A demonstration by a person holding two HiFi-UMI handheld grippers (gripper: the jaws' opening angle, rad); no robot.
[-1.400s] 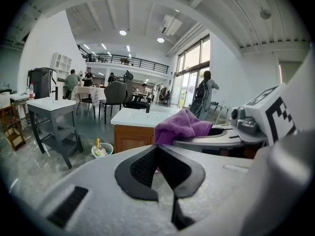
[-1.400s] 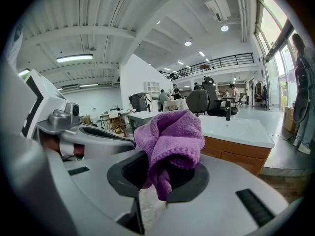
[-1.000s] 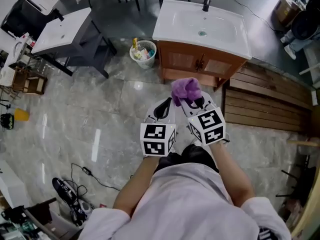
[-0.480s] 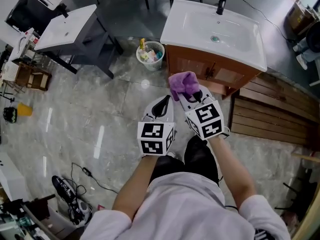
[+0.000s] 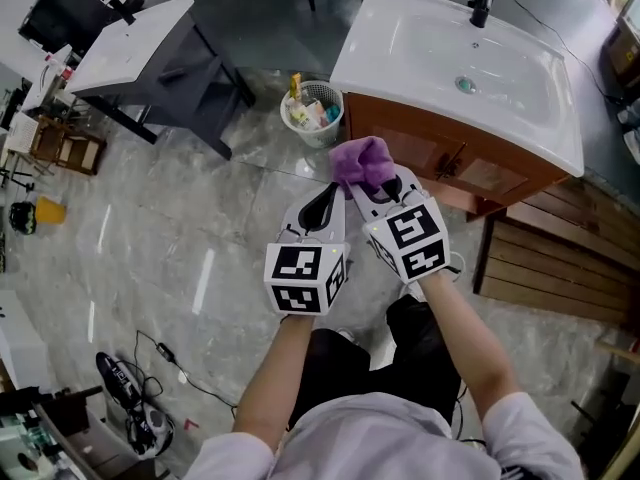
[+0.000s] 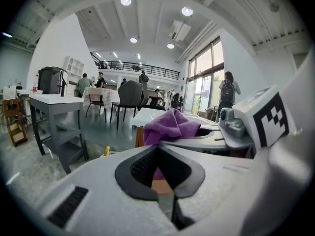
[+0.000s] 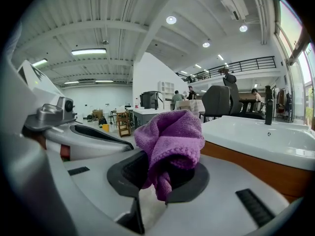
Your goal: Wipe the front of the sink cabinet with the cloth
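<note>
The sink cabinet (image 5: 445, 158) has a brown wooden front under a white basin (image 5: 470, 63) and stands ahead of me to the right. A crumpled purple cloth (image 5: 360, 160) sticks up out of my right gripper (image 5: 385, 190), which is shut on it just short of the cabinet's left front corner. In the right gripper view the cloth (image 7: 172, 139) bulges between the dark pads, with the cabinet front (image 7: 261, 171) to the right. My left gripper (image 5: 322, 213) is alongside, shut and holding nothing. The left gripper view shows the cloth (image 6: 170, 127) beyond its own jaws.
A white waste basket (image 5: 312, 113) with rubbish stands on the marble floor left of the cabinet. A grey table with a white top (image 5: 140, 43) is at the far left. Wooden slats (image 5: 560, 268) lie to the right. Cables (image 5: 150, 398) trail at the lower left.
Both grippers and the cloth have come nearer to the cabinet, which now looms larger and closer. The right gripper's hold on the cloth is unchanged.
</note>
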